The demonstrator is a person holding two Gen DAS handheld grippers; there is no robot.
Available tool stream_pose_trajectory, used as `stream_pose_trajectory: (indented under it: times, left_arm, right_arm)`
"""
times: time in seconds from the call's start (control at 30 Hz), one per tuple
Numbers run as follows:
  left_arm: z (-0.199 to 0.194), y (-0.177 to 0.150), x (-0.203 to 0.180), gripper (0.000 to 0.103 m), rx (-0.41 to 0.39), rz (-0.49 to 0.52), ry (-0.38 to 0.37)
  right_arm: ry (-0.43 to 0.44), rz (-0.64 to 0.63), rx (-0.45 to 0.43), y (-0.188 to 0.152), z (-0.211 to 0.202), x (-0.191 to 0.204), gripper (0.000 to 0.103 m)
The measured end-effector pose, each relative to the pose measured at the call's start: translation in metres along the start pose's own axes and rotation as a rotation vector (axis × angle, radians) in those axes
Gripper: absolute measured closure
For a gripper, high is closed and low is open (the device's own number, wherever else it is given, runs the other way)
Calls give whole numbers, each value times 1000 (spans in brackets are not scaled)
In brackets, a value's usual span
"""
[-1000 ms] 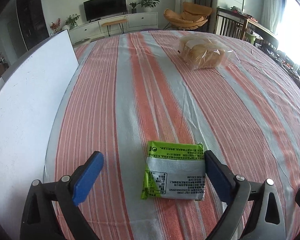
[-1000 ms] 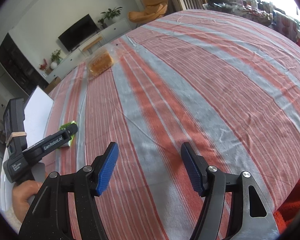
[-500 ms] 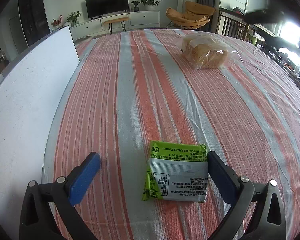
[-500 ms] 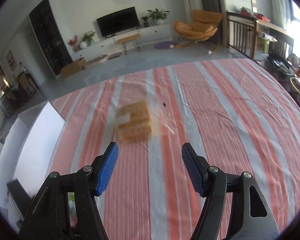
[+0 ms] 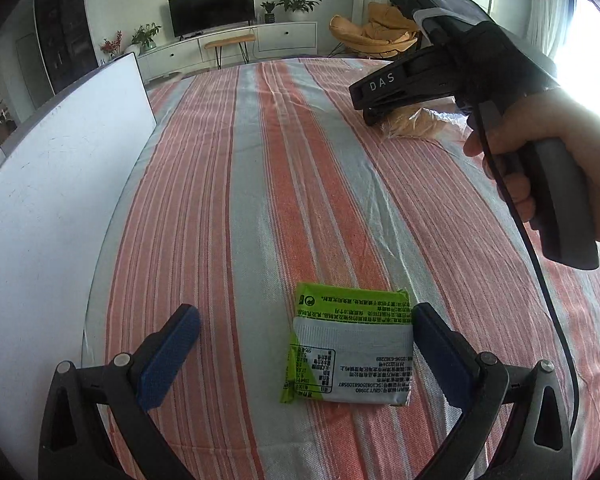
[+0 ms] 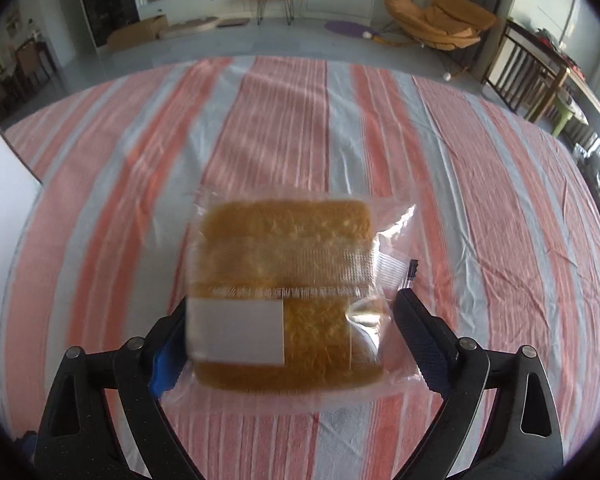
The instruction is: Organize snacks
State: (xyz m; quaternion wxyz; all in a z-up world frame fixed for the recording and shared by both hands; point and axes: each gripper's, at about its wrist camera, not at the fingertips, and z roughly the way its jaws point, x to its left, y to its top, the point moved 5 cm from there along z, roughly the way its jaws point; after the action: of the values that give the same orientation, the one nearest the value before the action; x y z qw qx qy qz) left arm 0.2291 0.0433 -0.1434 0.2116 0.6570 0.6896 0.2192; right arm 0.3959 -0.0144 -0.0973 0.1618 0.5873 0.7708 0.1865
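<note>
A green and silver snack packet [image 5: 350, 346] lies flat on the striped tablecloth between the fingers of my open left gripper [image 5: 304, 350], close to the right finger. A clear bag of yellow-brown bread [image 6: 288, 292] with a white label lies on the cloth between the fingers of my open right gripper [image 6: 296, 340]. The fingers stand at its two sides; the view is blurred and I cannot tell if they touch it. In the left wrist view the right gripper body [image 5: 472, 80] hovers over the bread bag [image 5: 414, 126].
A white board [image 5: 56, 200] stands along the table's left edge, also in the right wrist view [image 6: 0, 208]. The red and grey striped cloth [image 5: 260, 160] covers the table. Chairs and living room furniture lie beyond the far edge.
My right gripper has swung across the table and come down around the bread bag. My left gripper has stayed around the green packet, which has not moved.
</note>
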Motion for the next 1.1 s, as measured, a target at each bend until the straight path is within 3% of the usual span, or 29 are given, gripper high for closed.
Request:
stream_pose_trajectory:
  times: [0.17,0.3,0.37,0.53,0.7,0.83,0.97,1.1]
  left_arm:
    - [0,0,-1,0,0,1,-1]
    - [0,0,-1,0,0,1,-1]
    - [0,0,-1,0,0,1,-1]
    - [0,0,-1,0,0,1,-1]
    - [0,0,-1,0,0,1,-1]
    - [0,1,-1,0,0,1,-1]
    - [0,0,0,0,0,1,-1]
    - [0,1,-1,0,0,1,-1]
  right_arm:
    - [8,-6,-7,-5,-4,-4,10]
    - [12,-9,-28,-19,-23,-4,25]
    - [33,19,-41,-31,-37,-11,28]
    - [43,58,-44,-88,-75,-28,28]
    - [-24,55,-76,-158,-122,-32,28]
    - [21,201,-132,-205,-154,-36,28]
    - [45,357,-240,-232,-174,-32,28]
    - [-20,365,-301,-244,-178,-21,28]
